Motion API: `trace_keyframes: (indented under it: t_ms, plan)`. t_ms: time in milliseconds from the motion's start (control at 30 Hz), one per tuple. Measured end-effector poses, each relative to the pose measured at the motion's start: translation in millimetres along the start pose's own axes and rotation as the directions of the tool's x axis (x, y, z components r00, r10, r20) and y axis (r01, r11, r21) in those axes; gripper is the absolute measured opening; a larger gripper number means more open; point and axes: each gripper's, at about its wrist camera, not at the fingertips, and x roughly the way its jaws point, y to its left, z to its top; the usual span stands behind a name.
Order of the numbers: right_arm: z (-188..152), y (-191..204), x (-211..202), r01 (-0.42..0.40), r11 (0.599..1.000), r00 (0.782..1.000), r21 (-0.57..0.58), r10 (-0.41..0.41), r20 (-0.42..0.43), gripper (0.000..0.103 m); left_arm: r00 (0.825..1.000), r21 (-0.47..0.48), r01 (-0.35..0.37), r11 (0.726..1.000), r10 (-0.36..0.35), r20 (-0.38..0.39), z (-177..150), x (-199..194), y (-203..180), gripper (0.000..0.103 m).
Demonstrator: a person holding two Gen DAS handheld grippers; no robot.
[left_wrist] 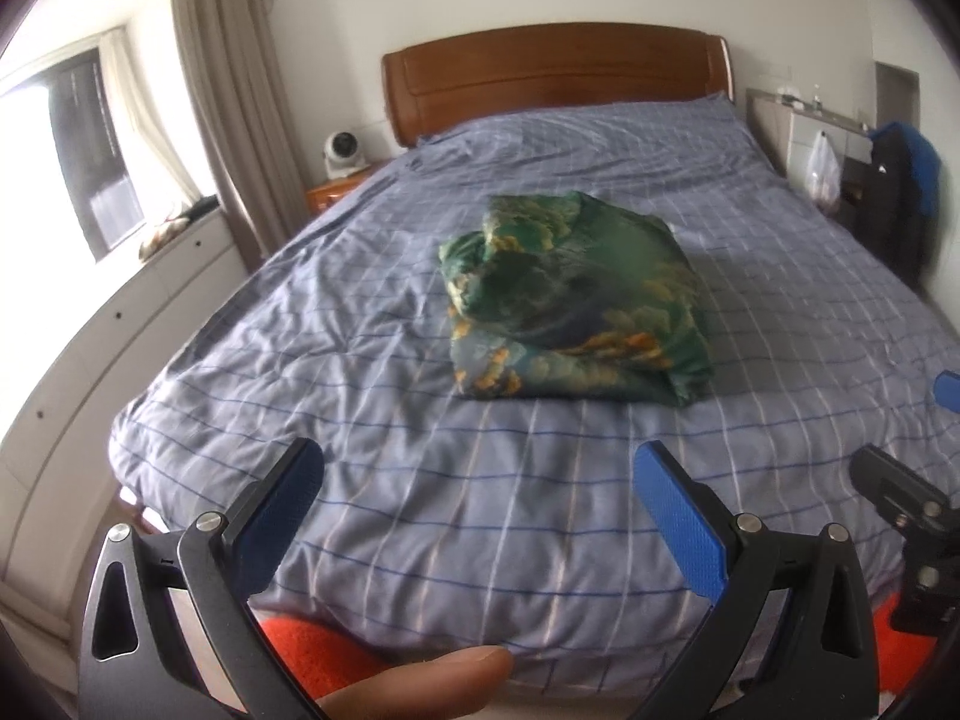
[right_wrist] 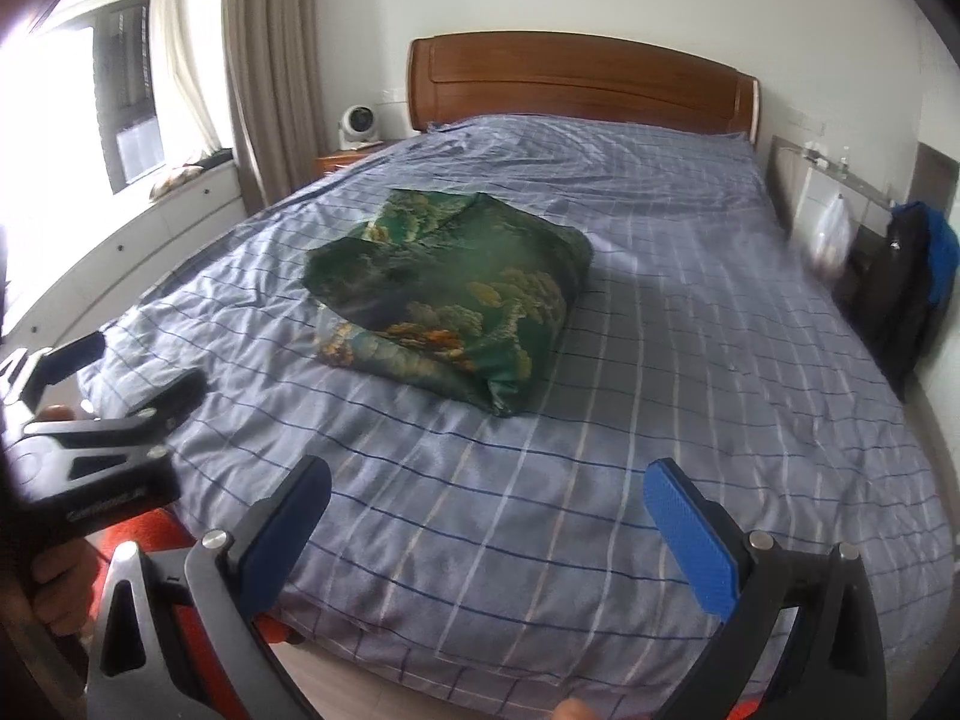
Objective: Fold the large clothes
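Green landscape-print satin garment (left_wrist: 570, 300) lay bunched mid-bed on the blue checked duvet (left_wrist: 540, 510). I held the left hand-held gripper (left_wrist: 480, 504) and right hand-held gripper (right_wrist: 489, 516) released, well short; slippery layers risked sliding apart.

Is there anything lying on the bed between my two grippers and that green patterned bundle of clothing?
Nothing visible. Only bare checked bedspread lies between the open left gripper and the green patterned garment, and likewise ahead of the open right gripper. Neither gripper touches the garment.
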Motion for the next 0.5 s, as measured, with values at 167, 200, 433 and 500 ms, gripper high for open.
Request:
trace_keyframes:
  t_ms: [167, 200, 433, 500]
  plan:
    - [-8, -5, 5, 0.036, 0.999, 0.998, 0.017, -0.035, -0.043, 0.103, 0.999, 0.000, 0.030, 1.000, -0.030, -0.037, -3, 5, -7, 0.103]
    - [-9, -6, 5, 0.046, 0.999, 0.998, 0.022, -0.045, -0.046, 0.103, 0.998, -0.001, 0.034, 0.999, -0.034, -0.043, -4, 6, -8, 0.103]
    - [-14, -9, 0, 0.084, 0.996, 0.996, 0.023, -0.083, -0.036, 0.103, 0.995, -0.020, 0.073, 0.997, -0.074, -0.064, -6, 3, -10, 0.103]
    - [-15, -8, -1, 0.090, 0.996, 0.995, 0.018, -0.089, -0.033, 0.103, 0.995, -0.022, 0.077, 0.997, -0.079, -0.069, -7, 3, -11, 0.103]
